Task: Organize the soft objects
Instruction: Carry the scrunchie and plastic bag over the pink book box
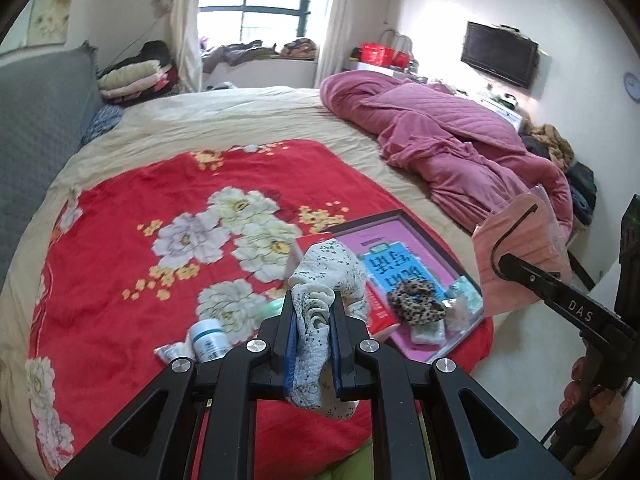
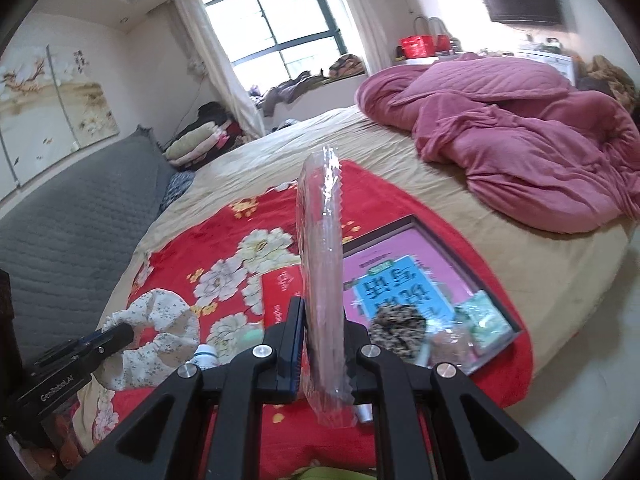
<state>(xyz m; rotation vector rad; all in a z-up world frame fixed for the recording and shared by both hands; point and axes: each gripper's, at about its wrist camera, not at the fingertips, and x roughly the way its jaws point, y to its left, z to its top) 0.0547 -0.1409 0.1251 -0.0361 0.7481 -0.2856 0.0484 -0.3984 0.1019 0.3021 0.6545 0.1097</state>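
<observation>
Two grips: both tongs are loaded and lifted above the red floral blanket [image 1: 120,240].
Left gripper [image 1: 314,316]: clamped tight on a white floral scrunchie [image 1: 320,280], ruffled cloth bunched between the jaws, puffing out beyond their tips.
Right gripper [image 2: 322,320]: closed on a pink mask packet [image 2: 322,240], flat, clear-wrapped, standing edge-up.
Done: two soft pieces picked up, it seems.
Left: a leopard scrunchie [image 1: 416,302] and small packets lie ahead-right in the pink-lined tray [image 1: 448,254]; placing remains.
</observation>
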